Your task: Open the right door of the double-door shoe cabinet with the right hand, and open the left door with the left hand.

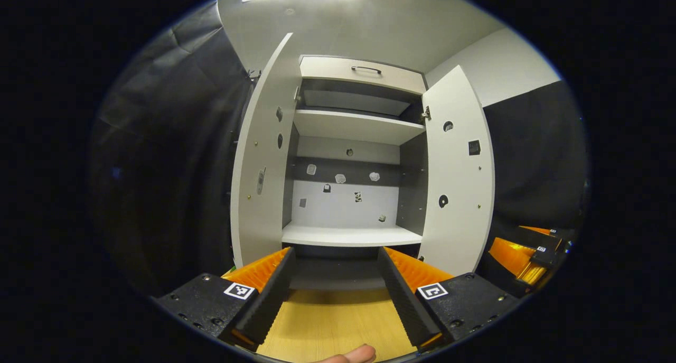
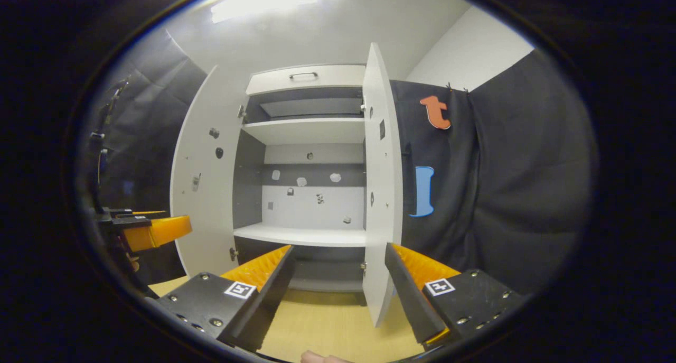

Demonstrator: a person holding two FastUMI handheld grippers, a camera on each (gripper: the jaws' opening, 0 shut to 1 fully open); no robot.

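The white shoe cabinet [image 1: 351,236] stands straight ahead with both doors swung wide. In the left gripper view its left door [image 1: 261,157] and right door [image 1: 457,173] frame bare shelves. My left gripper [image 1: 335,253] is open, a little back from the cabinet and centred on the opening, holding nothing. In the right gripper view the right door [image 2: 381,183] is seen edge-on, and its lower front edge falls between the fingers of my open right gripper [image 2: 339,248], close to the right finger [image 2: 409,284]; whether it touches, I cannot tell. The left door [image 2: 206,178] stands wide.
A drawer with a dark handle [image 1: 366,70] tops the cabinet. Wooden floor [image 1: 327,326] lies below the fingers. The right gripper [image 1: 528,254] appears at the right of the left gripper view, the left gripper [image 2: 153,231] at the left of the right one. Black cloth walls flank the cabinet.
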